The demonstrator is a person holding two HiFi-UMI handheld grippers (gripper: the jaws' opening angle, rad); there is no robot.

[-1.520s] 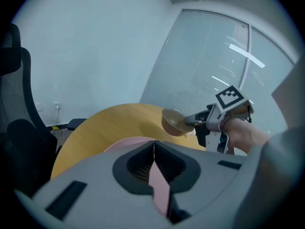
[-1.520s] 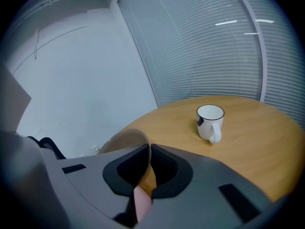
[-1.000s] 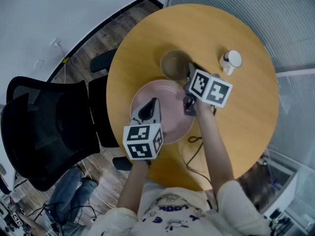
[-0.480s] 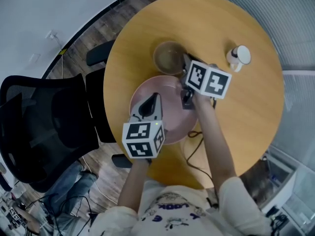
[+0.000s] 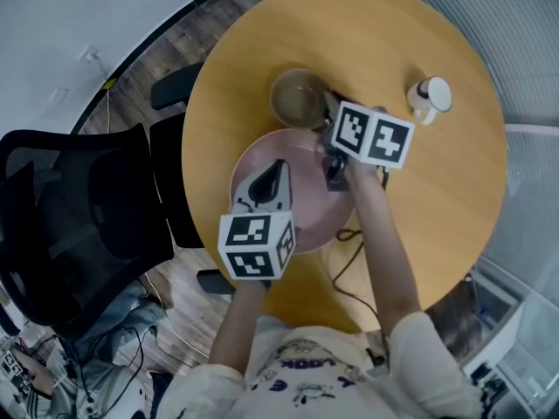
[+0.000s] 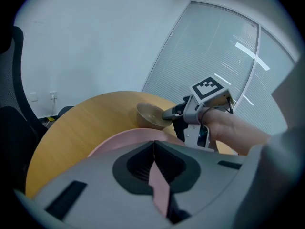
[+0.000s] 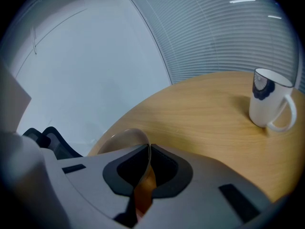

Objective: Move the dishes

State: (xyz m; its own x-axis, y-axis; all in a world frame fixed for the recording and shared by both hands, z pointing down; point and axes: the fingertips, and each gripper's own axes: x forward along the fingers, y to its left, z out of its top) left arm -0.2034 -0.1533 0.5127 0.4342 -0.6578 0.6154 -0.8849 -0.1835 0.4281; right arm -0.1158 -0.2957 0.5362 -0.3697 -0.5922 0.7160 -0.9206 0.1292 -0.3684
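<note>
Clenched on the rim of the pink plate (image 5: 310, 206) at frame centre, the left gripper (image 5: 277, 168) grips it; the right gripper (image 5: 331, 110) pinches the rim of the tan bowl (image 5: 297, 101) just above. Both dishes look rigid, smooth and breakable, so such thin rim grips may slip.

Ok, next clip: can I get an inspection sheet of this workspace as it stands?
Surface: round wooden table.
Job's things: pink plate flat on the table; brown bowl just beyond it; white mug upright, apart to the right.
Clutter: nothing seen.
Grippers: left gripper shut on the pink plate's near rim; right gripper shut on the brown bowl's rim.
Cables: thin black cable lying on the table by the right arm.
Surroundings: black office chair, wooden floor, window blinds.
</note>
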